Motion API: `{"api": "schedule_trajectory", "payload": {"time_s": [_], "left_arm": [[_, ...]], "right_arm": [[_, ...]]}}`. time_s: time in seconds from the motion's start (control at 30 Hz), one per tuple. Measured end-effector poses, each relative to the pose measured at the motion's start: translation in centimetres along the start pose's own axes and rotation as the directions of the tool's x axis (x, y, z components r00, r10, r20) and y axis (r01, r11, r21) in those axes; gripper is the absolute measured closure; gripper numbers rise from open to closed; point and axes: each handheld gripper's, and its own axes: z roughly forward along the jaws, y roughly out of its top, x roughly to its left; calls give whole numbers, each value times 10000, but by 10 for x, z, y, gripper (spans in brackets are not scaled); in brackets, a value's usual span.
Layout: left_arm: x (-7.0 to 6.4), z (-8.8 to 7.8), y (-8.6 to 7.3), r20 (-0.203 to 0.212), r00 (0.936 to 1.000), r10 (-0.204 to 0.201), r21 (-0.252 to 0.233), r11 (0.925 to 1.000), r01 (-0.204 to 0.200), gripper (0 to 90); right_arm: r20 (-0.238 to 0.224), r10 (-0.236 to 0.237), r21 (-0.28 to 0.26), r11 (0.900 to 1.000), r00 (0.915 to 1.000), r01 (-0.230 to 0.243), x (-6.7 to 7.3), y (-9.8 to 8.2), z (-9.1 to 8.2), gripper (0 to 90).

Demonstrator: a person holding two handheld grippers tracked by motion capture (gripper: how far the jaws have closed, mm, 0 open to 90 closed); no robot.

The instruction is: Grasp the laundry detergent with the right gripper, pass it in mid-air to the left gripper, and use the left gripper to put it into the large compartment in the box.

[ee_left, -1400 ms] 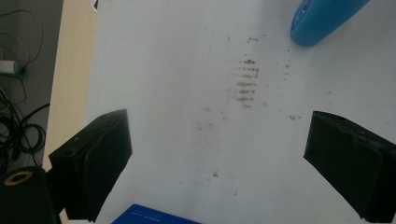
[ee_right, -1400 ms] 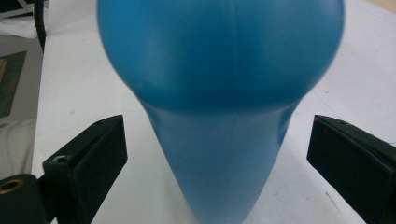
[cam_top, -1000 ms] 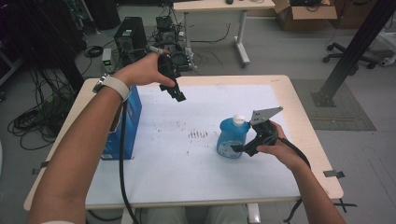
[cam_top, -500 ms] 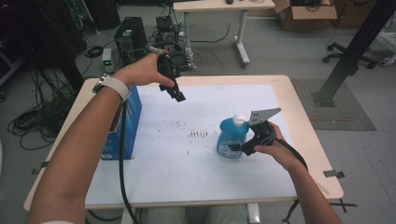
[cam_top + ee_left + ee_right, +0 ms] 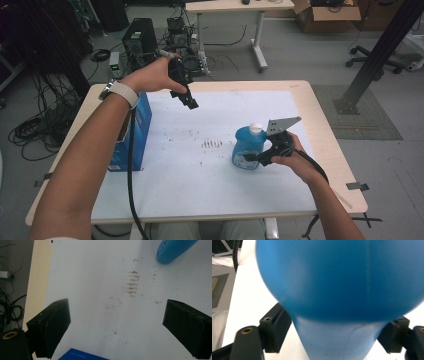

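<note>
We see the right gripper (image 5: pixel 257 158) pinching the blue bottle (image 5: pixel 246 148), upright toward the table's (image 5: pixel 320 130) right edge. Our left gripper (image 5: pixel 187 97) hangs above the far edge, jaws spread wide, beside a blue box (image 5: pixel 140 130).

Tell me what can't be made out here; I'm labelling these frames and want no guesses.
- Bottle label: right gripper view, too close and blurred.
- Whether the right claw presses the bottle: its tips sit behind the bottle's body.
- Blue box front: high view, forearm covers it.
- Brown marks: too small to identify.
</note>
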Motion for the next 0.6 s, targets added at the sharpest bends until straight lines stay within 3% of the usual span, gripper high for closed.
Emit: {"api": "schedule_trajectory", "payload": {"time_s": [0.6], "left_arm": [[0,0,0,-5,10000,17,33,10000,-17,80]], "right_arm": [[81,-66,-5,10000,9999,66,0,-1,0,310]]}}
